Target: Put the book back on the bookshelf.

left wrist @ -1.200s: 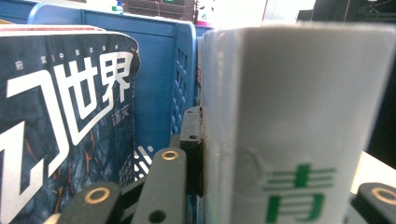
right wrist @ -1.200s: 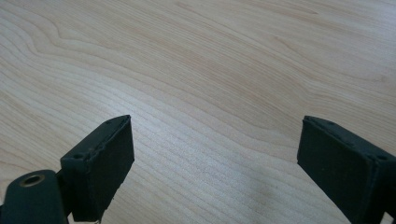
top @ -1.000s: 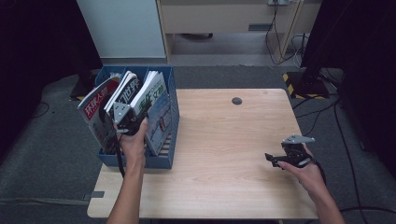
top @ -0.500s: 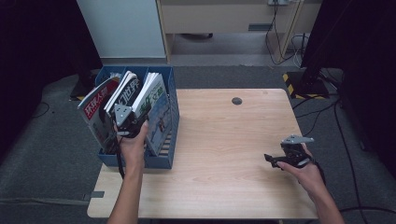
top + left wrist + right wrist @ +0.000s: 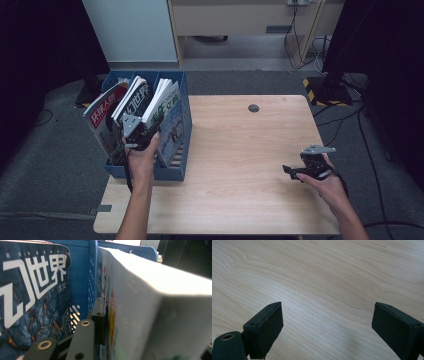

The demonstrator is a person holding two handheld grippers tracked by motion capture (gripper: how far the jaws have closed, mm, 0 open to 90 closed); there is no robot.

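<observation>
A blue magazine rack (image 5: 181, 150) stands at the table's left edge with several magazines upright in it. My left gripper (image 5: 137, 131) reaches into it from the near side. Its jaws straddle a thick white-edged stack of magazines (image 5: 155, 290). They have just been opening, and the left pad (image 5: 100, 320) lies close beside the stack's cover. A dark blue magazine (image 5: 32, 290) stands left of a blue divider (image 5: 83, 272). My right gripper (image 5: 294, 172) rests low over the table's right side, open, with bare wood between its jaws (image 5: 327, 322).
The wooden table (image 5: 240, 150) has a round cable hole (image 5: 253, 108) near its far edge. A red-covered magazine (image 5: 102, 112) leans out at the rack's left end. Beyond the table stand a white cabinet (image 5: 130, 30) and black stands with cables.
The left hand has shifted a little at the rack. The right hand has kept still.
</observation>
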